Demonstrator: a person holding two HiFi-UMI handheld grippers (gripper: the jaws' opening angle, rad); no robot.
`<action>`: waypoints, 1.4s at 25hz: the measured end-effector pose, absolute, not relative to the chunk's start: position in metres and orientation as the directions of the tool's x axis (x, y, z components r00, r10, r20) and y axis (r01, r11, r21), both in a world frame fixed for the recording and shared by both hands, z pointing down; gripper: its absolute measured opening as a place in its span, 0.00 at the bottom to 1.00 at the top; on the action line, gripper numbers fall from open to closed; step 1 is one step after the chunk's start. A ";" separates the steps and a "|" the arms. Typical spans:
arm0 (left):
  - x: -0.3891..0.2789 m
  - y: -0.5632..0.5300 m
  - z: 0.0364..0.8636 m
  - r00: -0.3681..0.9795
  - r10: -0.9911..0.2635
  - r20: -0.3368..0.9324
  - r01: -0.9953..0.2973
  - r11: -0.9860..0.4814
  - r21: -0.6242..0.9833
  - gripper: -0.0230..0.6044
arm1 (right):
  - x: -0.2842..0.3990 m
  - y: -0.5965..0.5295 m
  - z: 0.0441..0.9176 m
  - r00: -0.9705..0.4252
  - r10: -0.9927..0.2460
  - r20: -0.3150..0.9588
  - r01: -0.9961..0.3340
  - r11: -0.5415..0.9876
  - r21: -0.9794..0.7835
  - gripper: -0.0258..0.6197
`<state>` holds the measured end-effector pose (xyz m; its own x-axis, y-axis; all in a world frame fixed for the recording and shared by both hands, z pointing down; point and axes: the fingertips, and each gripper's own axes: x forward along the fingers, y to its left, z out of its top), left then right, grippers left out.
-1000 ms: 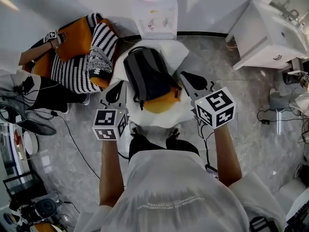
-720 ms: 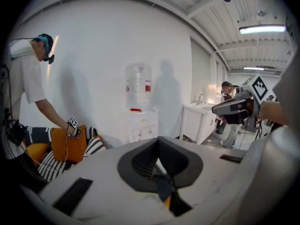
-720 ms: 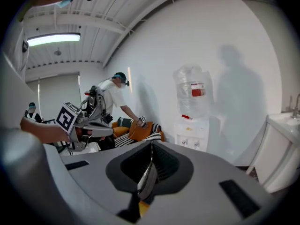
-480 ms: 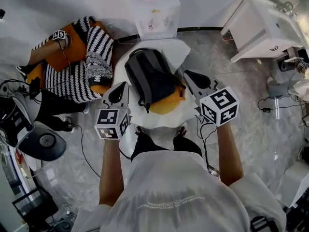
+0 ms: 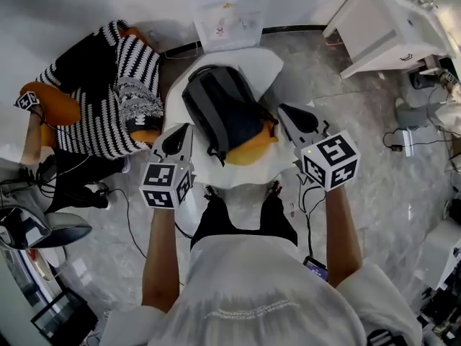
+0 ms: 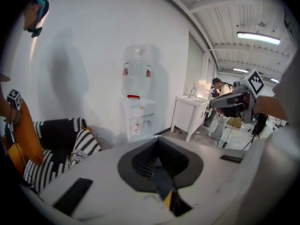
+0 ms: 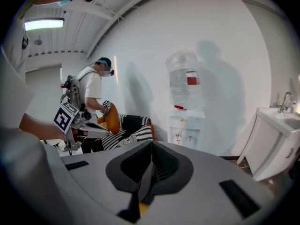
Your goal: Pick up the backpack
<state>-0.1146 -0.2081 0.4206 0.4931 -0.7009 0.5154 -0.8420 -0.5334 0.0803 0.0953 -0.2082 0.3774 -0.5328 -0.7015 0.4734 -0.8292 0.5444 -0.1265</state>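
A grey and black backpack [image 5: 223, 110] lies on a white round table [image 5: 259, 67], with something orange [image 5: 252, 150] under its near end. In the head view my left gripper [image 5: 176, 138] hovers just left of the backpack's near end, jaws shut and empty. My right gripper [image 5: 295, 118] hangs just right of the pack, also shut on nothing. The left gripper view shows its jaws [image 6: 157, 165] pressed together, and the right gripper view shows the same for its own [image 7: 150, 165]. Neither gripper touches the backpack.
A water dispenser [image 5: 230, 13] stands against the wall behind the table. A white sink cabinet [image 5: 392, 27] is at the back right. A black-and-white striped chair [image 5: 108, 107] is at the left, with another person's arm [image 5: 43, 110] beside it. Cables [image 5: 403, 143] lie on the floor.
Both grippers have sunk a little beside the backpack, still shut. The backpack has not moved. The other person at the left has shifted further left and nearer.
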 end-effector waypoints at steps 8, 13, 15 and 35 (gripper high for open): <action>-0.116 -0.236 0.456 0.494 -0.694 0.524 -0.846 -0.522 0.105 0.07 | 0.098 -0.229 0.417 -0.506 -0.700 0.503 -0.850 0.502 -0.158 0.04; -0.121 -0.243 0.477 0.483 -0.692 0.536 -0.855 -0.505 0.118 0.07 | 0.092 -0.239 0.445 -0.519 -0.674 0.525 -0.842 0.508 -0.180 0.04; -0.122 -0.244 0.488 0.496 -0.675 0.547 -0.845 -0.519 0.126 0.08 | 0.090 -0.244 0.458 -0.517 -0.670 0.533 -0.845 0.500 -0.190 0.04; -0.132 -0.284 0.591 0.481 -0.599 0.639 -0.859 -0.466 0.210 0.20 | 0.081 -0.295 0.567 -0.528 -0.559 0.639 -0.832 0.490 -0.260 0.18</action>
